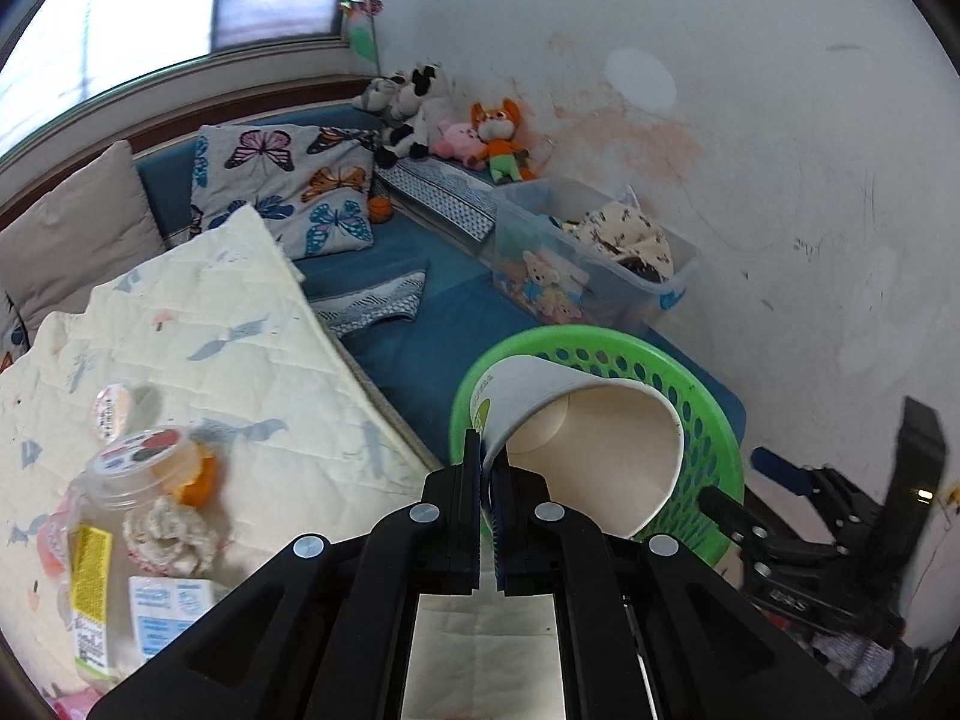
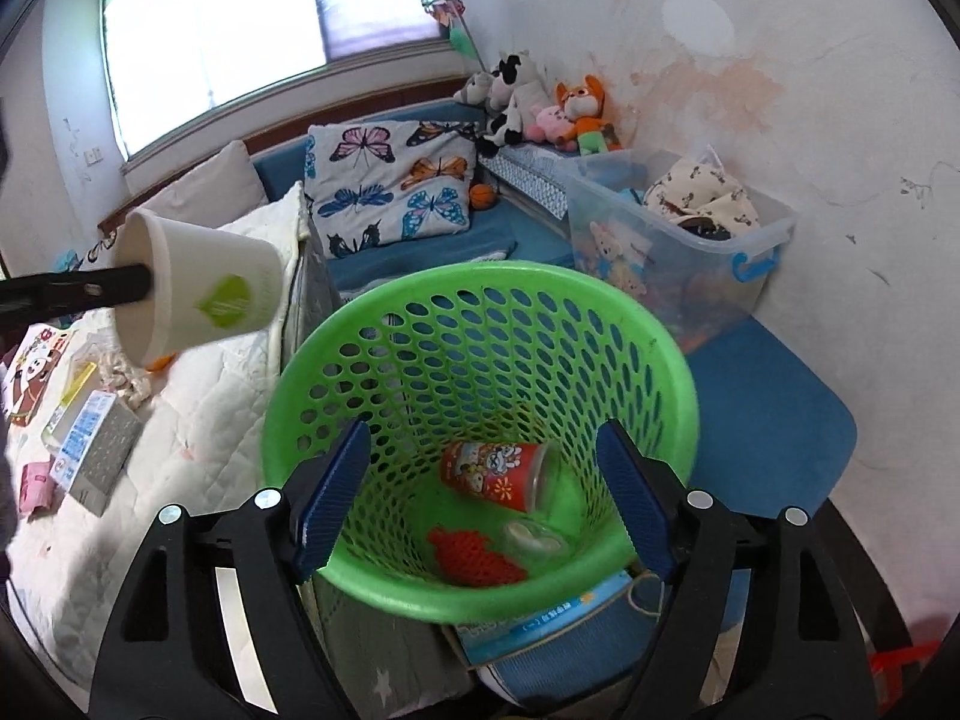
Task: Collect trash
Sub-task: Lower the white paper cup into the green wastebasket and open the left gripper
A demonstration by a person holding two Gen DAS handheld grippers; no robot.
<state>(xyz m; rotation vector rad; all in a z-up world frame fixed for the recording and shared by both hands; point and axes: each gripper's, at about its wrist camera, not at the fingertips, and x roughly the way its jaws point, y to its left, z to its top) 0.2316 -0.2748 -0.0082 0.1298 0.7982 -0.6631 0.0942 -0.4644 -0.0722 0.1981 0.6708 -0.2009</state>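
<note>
Your left hand-held gripper (image 1: 489, 468) pinches the paper cup (image 1: 576, 444) by its rim, beside the green basket (image 2: 480, 324); your right hand-held gripper (image 2: 480, 492) gapes wide and empty over it, probably just above the rim.

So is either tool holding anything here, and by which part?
The left tool pinches the paper cup by its rim wall. The right tool stands open over the green basket, holding nothing.

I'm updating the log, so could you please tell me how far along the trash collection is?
Done: a red printed cup lies in the green perforated basket. In hand: the left claw grips a white paper cup. Left: a clear plastic cup and cartons on the quilt.
</note>
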